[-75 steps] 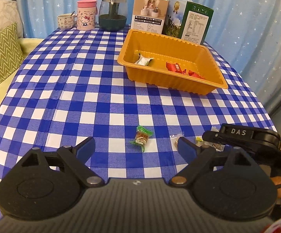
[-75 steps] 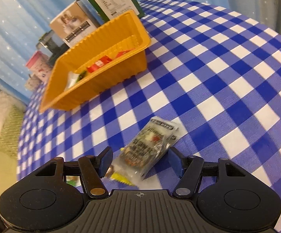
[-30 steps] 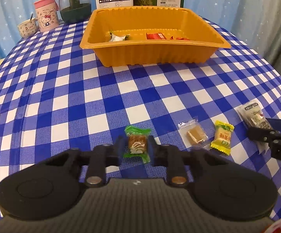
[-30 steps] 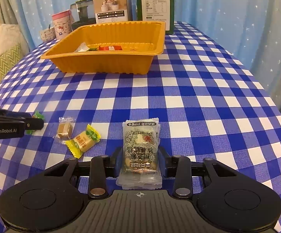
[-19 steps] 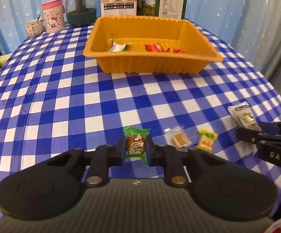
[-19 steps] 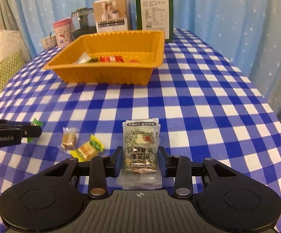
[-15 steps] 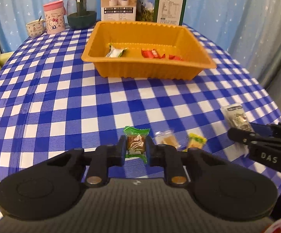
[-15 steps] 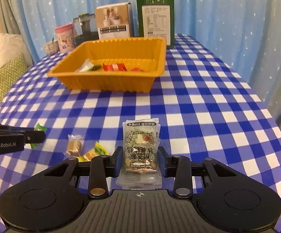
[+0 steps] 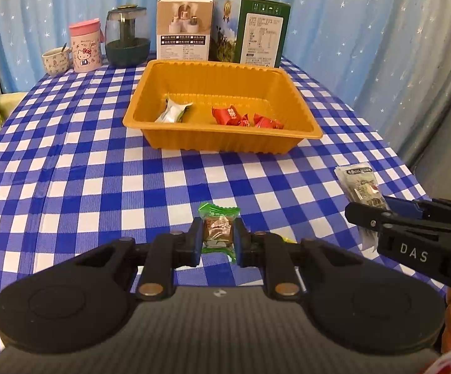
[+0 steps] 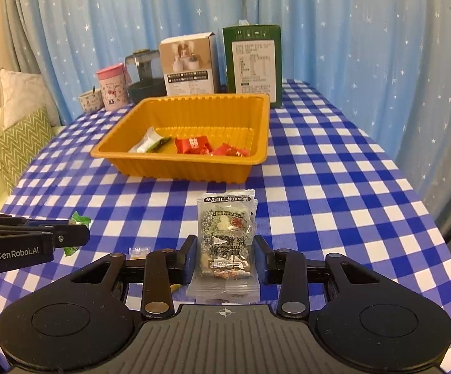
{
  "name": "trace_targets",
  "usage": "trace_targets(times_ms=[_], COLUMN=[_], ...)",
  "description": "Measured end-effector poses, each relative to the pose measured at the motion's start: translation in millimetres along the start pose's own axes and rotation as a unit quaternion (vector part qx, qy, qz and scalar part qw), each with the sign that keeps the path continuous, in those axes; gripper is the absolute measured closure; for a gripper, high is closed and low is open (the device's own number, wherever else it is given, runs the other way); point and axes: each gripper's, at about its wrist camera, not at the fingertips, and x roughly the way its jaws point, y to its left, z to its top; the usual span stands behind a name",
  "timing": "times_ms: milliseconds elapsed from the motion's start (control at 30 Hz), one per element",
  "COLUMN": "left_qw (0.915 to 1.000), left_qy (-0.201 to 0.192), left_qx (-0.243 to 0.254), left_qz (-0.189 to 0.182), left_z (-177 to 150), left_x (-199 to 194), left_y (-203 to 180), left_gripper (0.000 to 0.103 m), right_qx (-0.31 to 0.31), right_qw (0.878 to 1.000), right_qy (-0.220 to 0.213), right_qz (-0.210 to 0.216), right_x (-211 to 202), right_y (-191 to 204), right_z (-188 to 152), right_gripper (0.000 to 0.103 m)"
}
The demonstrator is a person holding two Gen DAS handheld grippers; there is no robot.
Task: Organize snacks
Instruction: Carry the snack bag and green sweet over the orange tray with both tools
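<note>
The green-wrapped candy [image 9: 218,230] is pinched in the left claw [image 9: 218,239] above the checked tabletop [image 9: 79,168]. The clear snack packet [image 10: 226,243] is clamped in the right claw [image 10: 225,257]; its lower end is hidden. The orange tray [image 10: 194,168] lies beyond, and two loose sweets are mostly hidden behind the fingers.

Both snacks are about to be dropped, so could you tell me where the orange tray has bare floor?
Free: the orange tray floor along its far wall, and a gap between the white-green packet and the red candies. Crowded: the near-right floor, where the reds cluster.
</note>
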Motion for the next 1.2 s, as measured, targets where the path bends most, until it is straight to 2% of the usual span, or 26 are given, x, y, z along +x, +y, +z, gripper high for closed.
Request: trace_targets(times_ms=[300,433,667,867,1200], left_qw=[0.9999,0.9997,0.999,0.9988,0.9995], left_qy=[-0.01,-0.019,-0.034,-0.038,-0.027], left_qx=[0.007,0.008,0.03,0.029,0.015], left_qz=[-0.004,-0.012,-0.002,0.001,-0.011], left_z=[22,44,87,121,153], left_x=[3,9,28,48,84], left_y=[2,5,10,19,29], left_gripper=[0.085,0.085,0.085,0.085,0.085], right_qx=[0.0,0.0,0.002,-0.003,-0.015], right_qw=[1.0,1.0,0.999,0.999,0.999], right_qy=[-0.01,-0.02,-0.029,-0.03,-0.016], right_qz=[0.011,0.016,0.031,0.038,0.041], right_x=[3,11,33,56,98], right_y=[0,-3,-10,-12,-10], right_z=[17,39,87,123,156], right_gripper=[0.065,0.065,0.065,0.065,0.065])
